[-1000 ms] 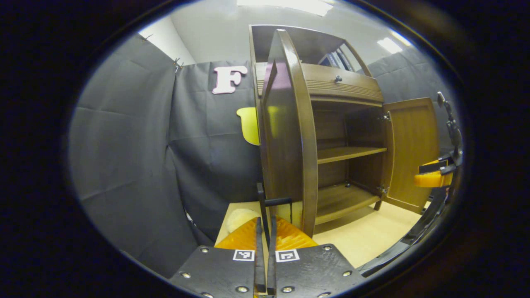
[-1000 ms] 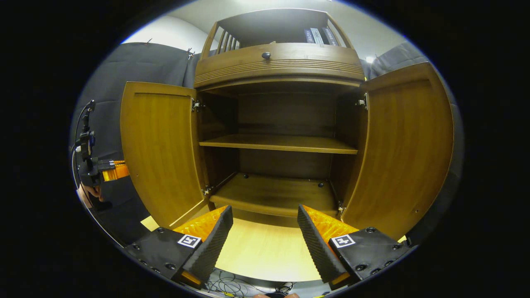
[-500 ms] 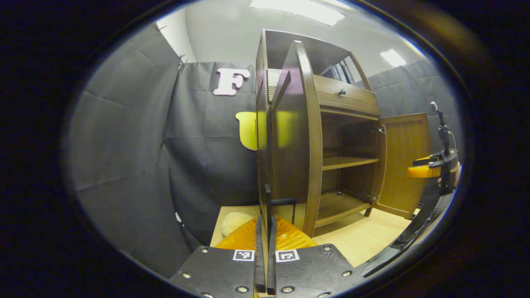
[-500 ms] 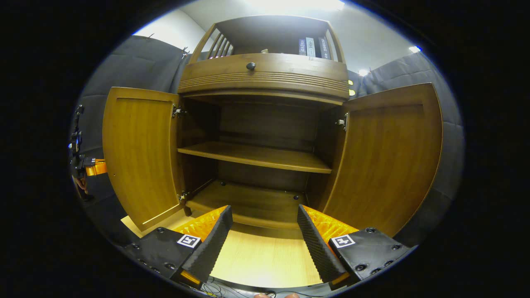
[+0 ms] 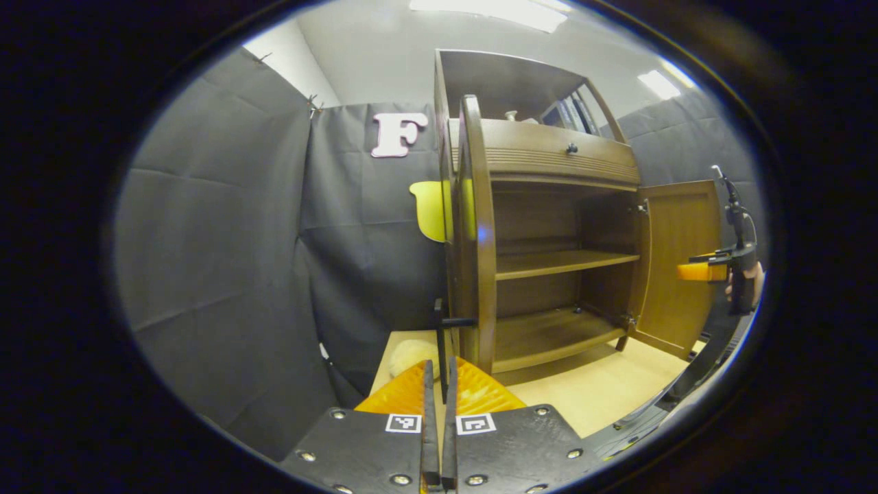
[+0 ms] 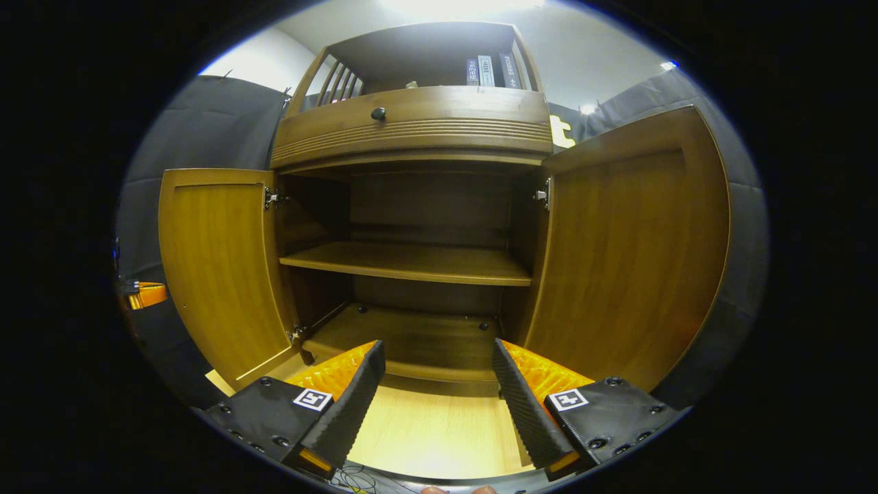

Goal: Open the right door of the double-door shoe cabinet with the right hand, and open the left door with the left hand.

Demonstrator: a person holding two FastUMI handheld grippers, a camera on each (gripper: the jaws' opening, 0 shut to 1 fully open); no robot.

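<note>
The left gripper (image 5: 437,384), fingers pressed together on the handle (image 5: 442,343) of the cabinet's (image 6: 411,137) left door (image 5: 472,233), could strain the hinges if pulled further, since both doors stand wide; the right gripper (image 6: 435,384) hangs spread before the shelves.

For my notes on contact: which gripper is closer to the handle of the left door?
Left. The left gripper is shut right at the left door handle. The right gripper is open, facing the shelves, apart from both doors.
</note>
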